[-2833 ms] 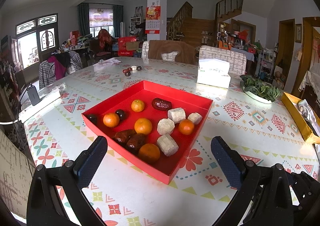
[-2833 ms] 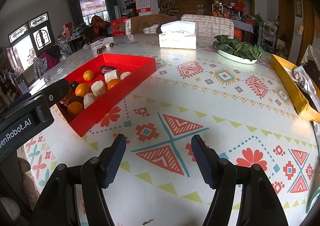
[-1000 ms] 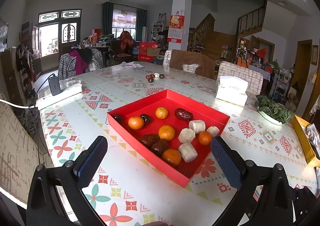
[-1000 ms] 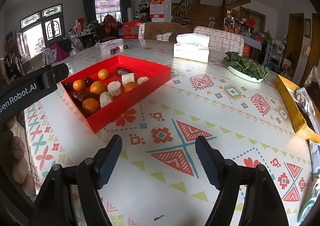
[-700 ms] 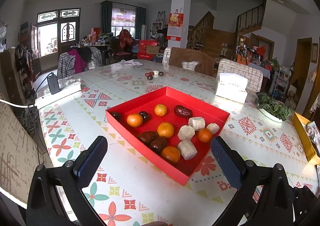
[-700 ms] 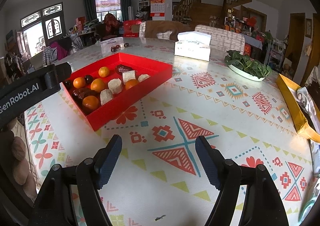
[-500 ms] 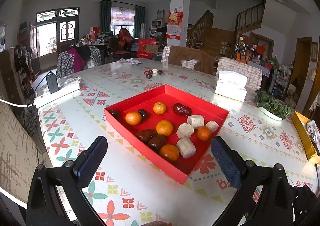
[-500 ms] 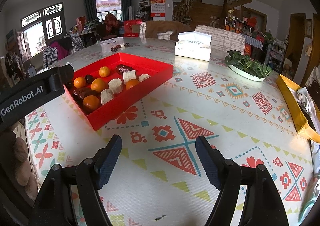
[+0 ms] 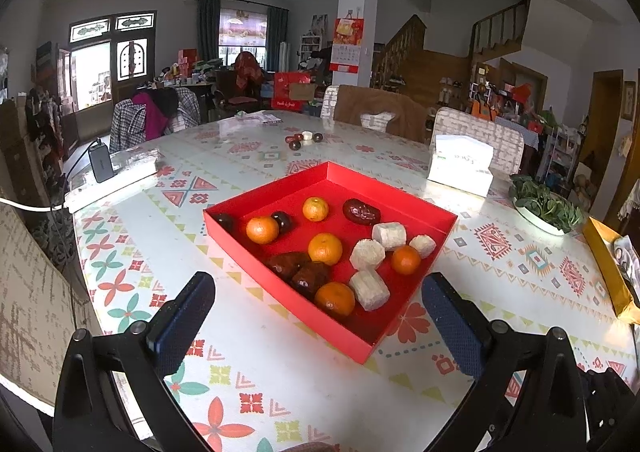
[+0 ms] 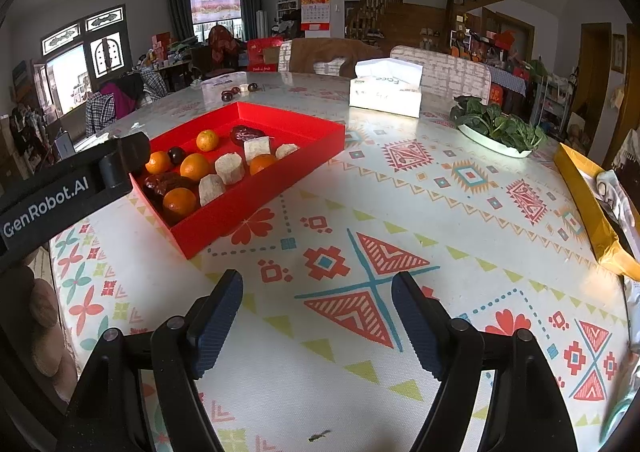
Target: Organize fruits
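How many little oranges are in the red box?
5. All lie in the red box: one at the back, one on the left, one in the middle, one on the right, one nearest the front. None seem hidden.

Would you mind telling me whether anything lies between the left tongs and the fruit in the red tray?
Only the near wall of the red tray; the left tongs are open, with bare tablecloth before it.
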The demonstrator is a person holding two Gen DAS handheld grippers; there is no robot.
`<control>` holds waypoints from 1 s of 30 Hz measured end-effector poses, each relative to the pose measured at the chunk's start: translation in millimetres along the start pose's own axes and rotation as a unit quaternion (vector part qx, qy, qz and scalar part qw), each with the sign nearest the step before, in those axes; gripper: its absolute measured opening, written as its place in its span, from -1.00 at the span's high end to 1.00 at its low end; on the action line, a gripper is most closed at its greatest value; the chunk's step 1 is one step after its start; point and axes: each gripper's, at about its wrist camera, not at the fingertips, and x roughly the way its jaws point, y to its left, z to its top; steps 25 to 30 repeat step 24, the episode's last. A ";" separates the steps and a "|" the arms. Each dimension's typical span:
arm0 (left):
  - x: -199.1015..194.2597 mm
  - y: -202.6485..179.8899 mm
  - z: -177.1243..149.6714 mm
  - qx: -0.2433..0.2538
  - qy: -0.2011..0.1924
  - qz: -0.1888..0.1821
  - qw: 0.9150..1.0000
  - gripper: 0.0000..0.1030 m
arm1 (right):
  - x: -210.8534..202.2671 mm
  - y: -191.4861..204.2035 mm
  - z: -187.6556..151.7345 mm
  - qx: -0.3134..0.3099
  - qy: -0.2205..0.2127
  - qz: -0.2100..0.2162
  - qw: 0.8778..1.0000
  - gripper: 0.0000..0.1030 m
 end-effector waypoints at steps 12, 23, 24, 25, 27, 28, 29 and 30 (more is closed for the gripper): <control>4.0 -0.1 -1.2 0.001 0.006 -0.002 1.000 -1.00 | 0.1 0.3 -0.1 0.000 0.001 0.000 1.000 -0.59; -18.7 -2.7 29.8 -0.011 -0.040 -0.017 0.999 -1.00 | -12.7 -6.3 24.1 -0.014 -0.027 -0.015 0.999 -0.59; -19.7 -4.3 31.9 -0.011 -0.040 -0.020 0.999 -1.00 | -16.8 -9.6 28.1 -0.014 -0.033 -0.020 0.999 -0.59; -19.7 -4.3 31.9 -0.011 -0.040 -0.020 0.999 -1.00 | -16.8 -9.6 28.1 -0.014 -0.033 -0.020 0.999 -0.59; -19.7 -4.3 31.9 -0.011 -0.040 -0.020 0.999 -1.00 | -16.8 -9.6 28.1 -0.014 -0.033 -0.020 0.999 -0.59; -19.7 -4.3 31.9 -0.011 -0.040 -0.020 0.999 -1.00 | -16.8 -9.6 28.1 -0.014 -0.033 -0.020 0.999 -0.59; -19.7 -4.3 31.9 -0.011 -0.040 -0.020 0.999 -1.00 | -16.8 -9.6 28.1 -0.014 -0.033 -0.020 0.999 -0.59; -19.7 -4.3 31.9 -0.011 -0.040 -0.020 0.999 -1.00 | -16.8 -9.6 28.1 -0.014 -0.033 -0.020 0.999 -0.59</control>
